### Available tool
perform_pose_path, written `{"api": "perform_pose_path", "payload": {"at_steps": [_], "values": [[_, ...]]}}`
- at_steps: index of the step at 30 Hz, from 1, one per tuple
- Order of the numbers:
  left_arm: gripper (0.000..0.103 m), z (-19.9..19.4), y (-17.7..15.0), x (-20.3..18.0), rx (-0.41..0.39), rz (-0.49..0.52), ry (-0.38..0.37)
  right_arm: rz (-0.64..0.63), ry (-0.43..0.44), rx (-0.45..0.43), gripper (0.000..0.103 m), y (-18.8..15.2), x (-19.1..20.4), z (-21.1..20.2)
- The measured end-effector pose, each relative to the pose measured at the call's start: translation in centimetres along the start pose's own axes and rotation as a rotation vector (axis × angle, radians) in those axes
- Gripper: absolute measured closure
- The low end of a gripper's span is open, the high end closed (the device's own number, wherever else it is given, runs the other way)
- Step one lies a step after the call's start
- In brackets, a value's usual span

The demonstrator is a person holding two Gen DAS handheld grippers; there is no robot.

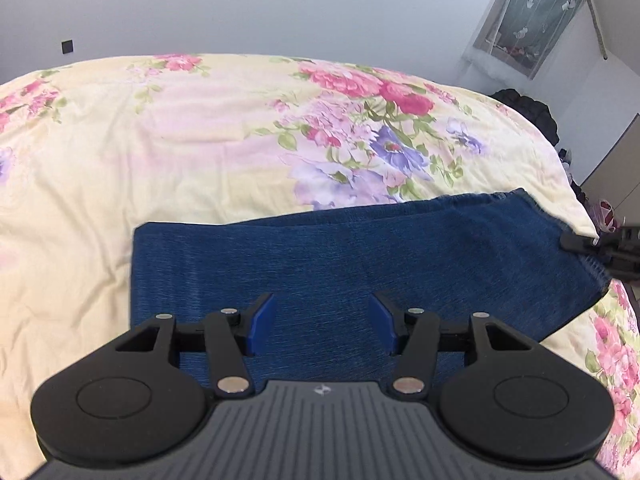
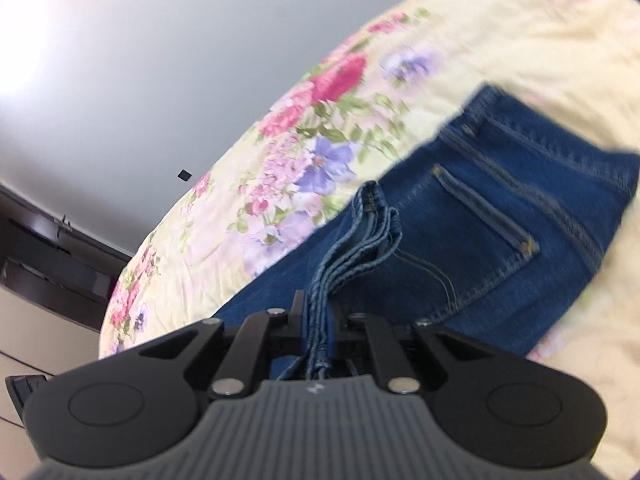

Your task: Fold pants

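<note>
**What the two wrist views leave unseen**

The left gripper's (image 1: 322, 318) body covers the near edge of the pants (image 1: 360, 248). The right gripper (image 1: 600, 246) is cut by the right edge, so its jaws cannot be read there. In the right wrist view the far bedspread (image 2: 520, 32) and waistband are smeared by blur, and the gripper (image 2: 318, 322) hides the pinched hem's (image 2: 352, 256) near end.

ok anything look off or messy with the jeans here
Nothing damaged. The jeans lie flat on the floral bedspread; the only bunched part is the stack of hems pinched in the right gripper. The left gripper is open above the denim.
</note>
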State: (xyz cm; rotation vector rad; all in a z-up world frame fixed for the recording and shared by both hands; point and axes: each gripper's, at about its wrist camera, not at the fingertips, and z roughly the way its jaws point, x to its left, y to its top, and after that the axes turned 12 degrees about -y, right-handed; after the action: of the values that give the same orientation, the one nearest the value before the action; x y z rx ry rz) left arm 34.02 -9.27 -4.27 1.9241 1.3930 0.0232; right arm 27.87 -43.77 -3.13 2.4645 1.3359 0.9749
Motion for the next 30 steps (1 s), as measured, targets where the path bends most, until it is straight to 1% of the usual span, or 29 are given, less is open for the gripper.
{"api": "perform_pose_path", "payload": {"at_steps": [6,8,10,12,14,16,17,20,22,25,27,30], "values": [[0.040,-0.5,-0.6,1.5,-0.014,-0.025,0.014,-0.222,-0.070,-0.122,0.100,4.7,6.2,-4.0],[0.040,-0.3,-0.8,2.0,-0.012,-0.035,0.015,-0.290,-0.100,-0.162,0.100,6.1,7.5,-5.3],[0.040,0.3,-1.2,2.6,-0.006,-0.035,0.016,-0.343,-0.136,-0.197,0.100,7.2,7.6,-6.4],[0.040,1.1,-1.4,3.2,0.005,-0.037,0.025,-0.366,-0.190,-0.213,0.100,8.4,6.7,-6.3],[0.040,2.1,-1.6,3.8,0.020,-0.049,0.029,-0.365,-0.255,-0.211,0.100,9.4,4.7,-5.2],[0.040,3.2,-1.8,4.4,0.035,-0.066,0.033,-0.350,-0.348,-0.193,0.100,9.9,1.7,-2.5],[0.040,3.7,-1.9,4.6,0.041,-0.072,0.034,-0.328,-0.381,-0.178,0.100,10.0,0.0,-1.0],[0.040,5.0,-2.3,5.1,0.065,-0.081,0.037,-0.252,-0.436,-0.090,0.100,9.1,-4.7,3.9],[0.040,5.4,-2.5,5.2,0.075,-0.070,0.048,-0.258,-0.493,-0.075,0.100,8.4,-6.6,6.1],[0.040,5.7,-2.4,5.5,0.079,-0.051,0.066,-0.247,-0.491,-0.065,0.100,8.0,-8.4,7.2],[0.040,5.7,-2.3,5.7,0.073,-0.052,0.069,-0.284,-0.484,-0.083,0.100,8.0,-7.9,6.7],[0.040,5.7,-2.0,5.9,0.057,-0.064,0.068,-0.333,-0.463,-0.128,0.101,8.2,-5.9,4.6]]}}
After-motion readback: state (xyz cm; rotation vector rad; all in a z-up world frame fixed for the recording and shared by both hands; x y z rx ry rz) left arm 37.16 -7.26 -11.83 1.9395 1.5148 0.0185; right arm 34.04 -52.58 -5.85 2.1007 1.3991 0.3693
